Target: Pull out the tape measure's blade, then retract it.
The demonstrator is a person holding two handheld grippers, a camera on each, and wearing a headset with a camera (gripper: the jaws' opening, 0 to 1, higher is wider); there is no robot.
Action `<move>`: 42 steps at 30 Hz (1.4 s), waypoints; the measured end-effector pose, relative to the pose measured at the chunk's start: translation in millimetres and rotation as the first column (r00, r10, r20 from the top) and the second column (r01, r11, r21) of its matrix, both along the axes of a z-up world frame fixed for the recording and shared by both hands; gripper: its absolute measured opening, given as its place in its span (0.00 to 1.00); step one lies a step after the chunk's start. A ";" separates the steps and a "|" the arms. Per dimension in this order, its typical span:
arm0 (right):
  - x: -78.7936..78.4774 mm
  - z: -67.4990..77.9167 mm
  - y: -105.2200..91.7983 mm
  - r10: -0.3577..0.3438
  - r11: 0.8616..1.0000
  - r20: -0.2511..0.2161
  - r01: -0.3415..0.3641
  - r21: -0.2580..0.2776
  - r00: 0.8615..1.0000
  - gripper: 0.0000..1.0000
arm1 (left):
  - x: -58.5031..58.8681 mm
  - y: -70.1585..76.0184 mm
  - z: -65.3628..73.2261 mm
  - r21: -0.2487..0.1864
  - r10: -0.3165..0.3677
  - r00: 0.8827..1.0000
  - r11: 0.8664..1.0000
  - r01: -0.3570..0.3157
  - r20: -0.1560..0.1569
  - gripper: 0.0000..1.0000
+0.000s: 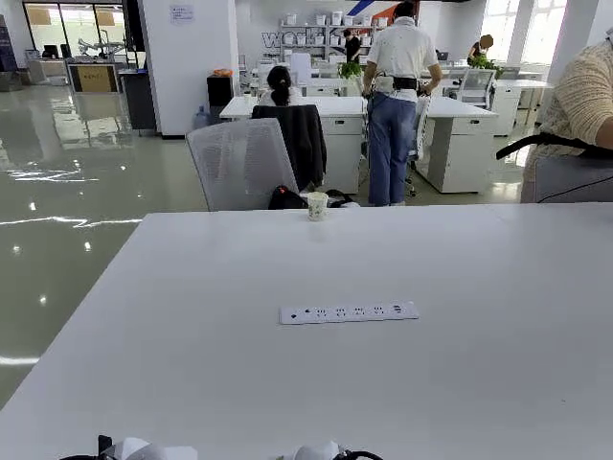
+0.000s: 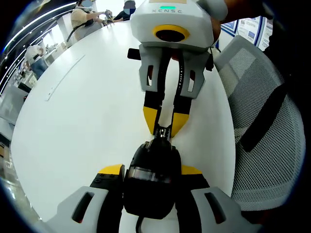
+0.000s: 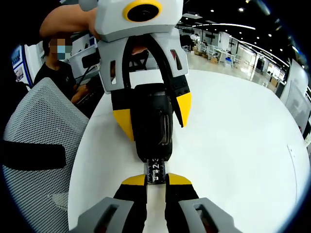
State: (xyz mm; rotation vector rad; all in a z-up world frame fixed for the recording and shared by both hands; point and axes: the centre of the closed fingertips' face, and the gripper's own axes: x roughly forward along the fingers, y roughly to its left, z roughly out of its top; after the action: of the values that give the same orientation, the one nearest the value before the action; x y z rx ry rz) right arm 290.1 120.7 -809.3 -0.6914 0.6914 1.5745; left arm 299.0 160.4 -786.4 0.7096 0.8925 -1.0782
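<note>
The black tape measure (image 2: 150, 187) sits low over the white table (image 2: 97, 111), with my left gripper (image 2: 151, 170) shut on its body. Facing it, my right gripper (image 2: 164, 127) pinches the blade's end with its yellow fingertips (image 2: 181, 122). In the right gripper view, a short stretch of the numbered blade (image 3: 156, 168) shows between the case (image 3: 153, 124) and my right gripper (image 3: 156, 179), which is shut on it. My left gripper (image 3: 154, 121) holds the case from above in that view. White gripper tops (image 1: 321, 450) peek in at the head view's bottom edge.
A white power strip (image 1: 350, 312) lies mid-table and a paper cup (image 1: 317, 205) stands at the far edge. A mesh chair (image 2: 265, 126) is beside the near edge. A person sits by the table (image 3: 58, 63); others stand among the desks beyond (image 1: 393, 105).
</note>
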 end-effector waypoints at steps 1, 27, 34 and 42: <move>0.1 -0.1 -1.2 -0.001 1.000 -0.001 0.001 -0.002 1.000 0.10 | 0.2 -0.2 0.0 0.000 0.001 1.000 1.000 -0.001 0.001 0.36; 1.6 -1.4 -16.7 -0.019 1.000 -0.010 0.019 -0.024 1.000 0.10 | 0.6 0.5 -0.2 0.003 0.008 1.000 1.000 -0.008 -0.004 0.36; 1.8 -1.0 -20.5 -0.023 0.999 -0.011 0.023 -0.027 1.000 0.10 | 0.6 0.2 -0.6 0.002 0.011 1.000 1.000 -0.011 -0.004 0.36; 2.6 -0.9 -25.9 -0.029 0.999 -0.013 0.029 -0.035 0.999 0.10 | 0.5 -0.7 0.2 -0.002 0.012 1.000 1.000 -0.012 0.001 0.36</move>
State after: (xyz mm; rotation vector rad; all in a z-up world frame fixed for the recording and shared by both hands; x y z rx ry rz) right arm 292.7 94.8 -810.2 -0.6937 0.7375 1.5452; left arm 299.5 159.7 -786.2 0.7017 0.8937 -1.0678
